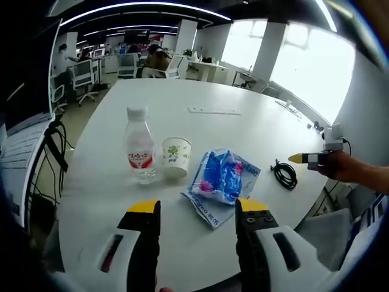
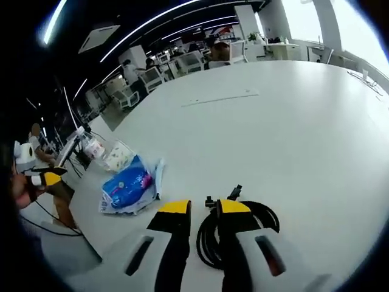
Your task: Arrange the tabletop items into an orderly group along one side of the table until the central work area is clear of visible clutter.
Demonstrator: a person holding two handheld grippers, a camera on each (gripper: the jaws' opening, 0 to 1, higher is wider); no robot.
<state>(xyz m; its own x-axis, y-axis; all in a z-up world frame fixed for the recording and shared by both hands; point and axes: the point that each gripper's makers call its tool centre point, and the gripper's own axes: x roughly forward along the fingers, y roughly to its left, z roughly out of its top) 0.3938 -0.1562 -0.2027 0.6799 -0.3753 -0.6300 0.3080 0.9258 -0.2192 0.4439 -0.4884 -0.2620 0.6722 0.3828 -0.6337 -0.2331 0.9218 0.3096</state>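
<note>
Cable (image 2: pixel 238 234) near table (image 2: pixel 292 121) edge, open centre

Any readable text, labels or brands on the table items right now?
None can be read.
Water bottle: red label, print too blurred.
Paper cup: green motif, no legible words.
Blue packet: white print too small.
Black cable: no text seen.

left gripper (image 1: pixel 197 210): black jaws, yellow tips, white body, dark slots
right gripper (image 2: pixel 197 212): same black, yellow, white build
</note>
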